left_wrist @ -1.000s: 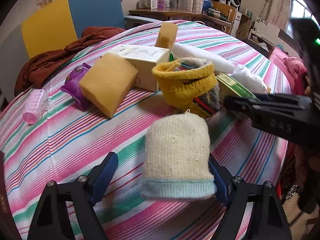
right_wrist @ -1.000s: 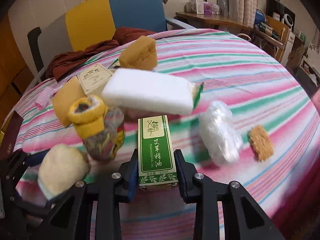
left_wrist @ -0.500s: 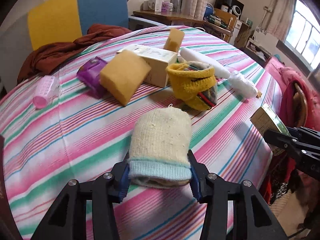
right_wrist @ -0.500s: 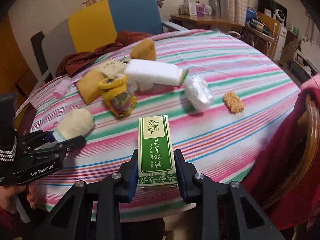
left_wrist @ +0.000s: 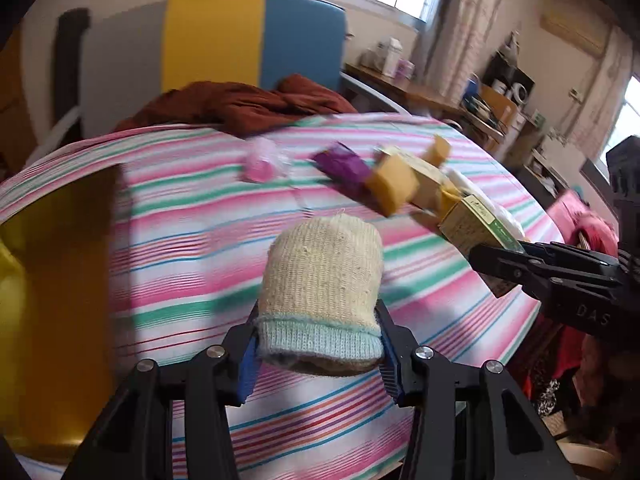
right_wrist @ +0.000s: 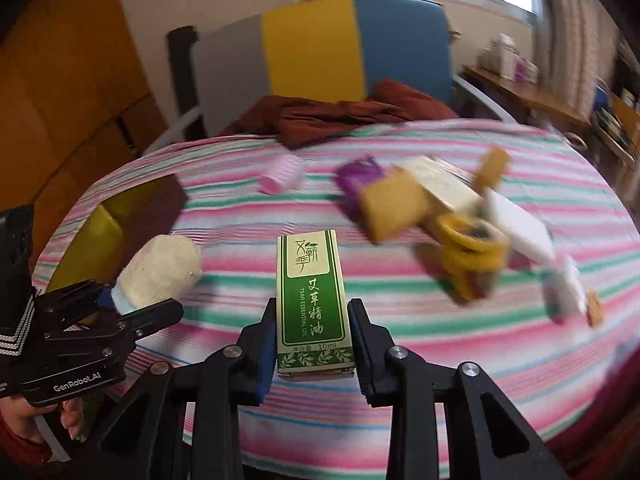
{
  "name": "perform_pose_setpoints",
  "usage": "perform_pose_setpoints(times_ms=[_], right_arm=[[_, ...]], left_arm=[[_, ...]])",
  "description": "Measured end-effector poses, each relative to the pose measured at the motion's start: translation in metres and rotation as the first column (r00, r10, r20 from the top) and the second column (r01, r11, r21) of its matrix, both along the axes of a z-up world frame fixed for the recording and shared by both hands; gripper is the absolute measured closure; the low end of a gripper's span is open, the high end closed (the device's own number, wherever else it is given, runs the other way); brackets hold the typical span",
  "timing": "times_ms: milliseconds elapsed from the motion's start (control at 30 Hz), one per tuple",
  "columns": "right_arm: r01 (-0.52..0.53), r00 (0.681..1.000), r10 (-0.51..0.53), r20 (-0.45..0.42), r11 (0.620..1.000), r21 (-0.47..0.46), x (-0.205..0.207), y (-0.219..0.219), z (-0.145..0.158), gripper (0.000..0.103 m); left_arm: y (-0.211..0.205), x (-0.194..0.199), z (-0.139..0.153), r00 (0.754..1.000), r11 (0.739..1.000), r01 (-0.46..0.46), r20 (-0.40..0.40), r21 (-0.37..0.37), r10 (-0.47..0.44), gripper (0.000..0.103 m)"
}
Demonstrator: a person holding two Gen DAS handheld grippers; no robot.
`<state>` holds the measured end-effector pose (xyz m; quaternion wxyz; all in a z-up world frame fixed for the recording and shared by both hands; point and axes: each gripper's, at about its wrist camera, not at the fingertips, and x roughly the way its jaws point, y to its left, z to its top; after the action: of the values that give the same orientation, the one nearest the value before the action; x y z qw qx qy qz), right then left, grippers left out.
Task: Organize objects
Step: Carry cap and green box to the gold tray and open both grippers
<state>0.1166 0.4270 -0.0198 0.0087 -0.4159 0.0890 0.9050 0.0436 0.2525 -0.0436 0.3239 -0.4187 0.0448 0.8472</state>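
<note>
My left gripper [left_wrist: 318, 340] is shut on a cream knitted sock [left_wrist: 320, 276] with a pale blue cuff, held above the striped tablecloth [left_wrist: 192, 248]. The right wrist view shows this sock [right_wrist: 160, 272] at the lower left, in the left gripper [right_wrist: 132, 312]. My right gripper [right_wrist: 314, 336] is shut on a green and white essential oil box [right_wrist: 310, 296], lifted off the table. That box [left_wrist: 476, 226] and the right gripper [left_wrist: 520, 268] appear at the right edge of the left wrist view.
A yellow open container [left_wrist: 52, 280] with a dark wall [right_wrist: 160, 204] stands at the table's left. Farther back lie a pink roller [right_wrist: 280, 176], a purple packet [left_wrist: 344, 164], sponges [left_wrist: 394, 188], a yellow sock bundle [right_wrist: 472, 248] and a white block [right_wrist: 520, 228]. A reddish cloth [left_wrist: 240, 104] drapes off a chair.
The left jaws closed on the cream sock. Both grippers rose and swung left, away from the pile, carrying the sock and the green box. The yellow container came into view.
</note>
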Motion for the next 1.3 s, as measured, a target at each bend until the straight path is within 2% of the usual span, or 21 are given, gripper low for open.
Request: perform_pose_setpoints(times_ms=[167,267,433,600,733,867,933,1000,1067,1100,1200,1300], right_arm=[[-0.131,0.99,0.131,-0.044,0.991,-0.013,-0.044,-0.069,0.019,0.071],[-0.201,0.978,0.2,-0.061,0.979,-0.02,-0.069,-0.11,0.025,0.071],[-0.296,0.955,0.296,-0.02,0.954,-0.045,-0.115,-0.175,0.019,0.071],[-0.328,0.943,0.33,0.045,0.943,-0.053,-0.159,-0.225,0.001,0.071],[-0.32,0.941,0.324,0.095,0.945,-0.062,-0.187,-0.242,-0.016,0.07],[-0.294,0.946,0.306,0.102,0.948,-0.121,-0.217,-0.259,-0.027,0.069],[-0.3,0.943,0.32,0.09,0.935,-0.19,-0.228,-0.262,-0.032,0.063],[-0.279,0.947,0.306,0.099,0.935,-0.217,-0.235,-0.264,-0.036,0.055],[-0.257,0.95,0.292,0.11,0.932,-0.257,-0.233,-0.259,-0.038,0.054],[-0.254,0.949,0.295,0.114,0.925,-0.282,-0.231,-0.256,-0.039,0.054],[-0.254,0.948,0.296,0.112,0.922,-0.291,-0.223,-0.246,-0.038,0.054],[-0.257,0.951,0.293,0.095,0.924,-0.284,-0.212,-0.239,-0.034,0.054]], left_arm=[[-0.079,-0.025,0.016,0.99,0.99,-0.143,-0.018,-0.009,0.143,0.053],[-0.124,-0.044,0.019,0.972,0.971,-0.235,-0.027,-0.035,0.234,0.053],[-0.188,-0.084,0.016,0.937,0.935,-0.35,0.005,-0.06,0.351,0.053],[-0.232,-0.12,0.006,0.904,0.901,-0.422,0.025,-0.096,0.426,0.053],[-0.255,-0.147,-0.005,0.882,0.878,-0.46,0.05,-0.133,0.469,0.053],[-0.267,-0.168,-0.017,0.863,0.859,-0.485,0.068,-0.167,0.5,0.053],[-0.272,-0.179,-0.023,0.848,0.847,-0.504,0.088,-0.169,0.522,0.051],[-0.276,-0.187,-0.024,0.836,0.839,-0.524,0.102,-0.145,0.539,0.041],[-0.279,-0.187,-0.023,0.83,0.835,-0.538,0.1,-0.113,0.548,0.008],[-0.28,-0.186,-0.02,0.828,0.833,-0.545,0.089,-0.097,0.553,0.003],[-0.28,-0.182,-0.013,0.819,0.82,-0.567,0.048,-0.084,0.571,0.0],[-0.283,-0.179,-0.008,0.798,0.799,-0.596,0.043,-0.082,0.601,0.0]])
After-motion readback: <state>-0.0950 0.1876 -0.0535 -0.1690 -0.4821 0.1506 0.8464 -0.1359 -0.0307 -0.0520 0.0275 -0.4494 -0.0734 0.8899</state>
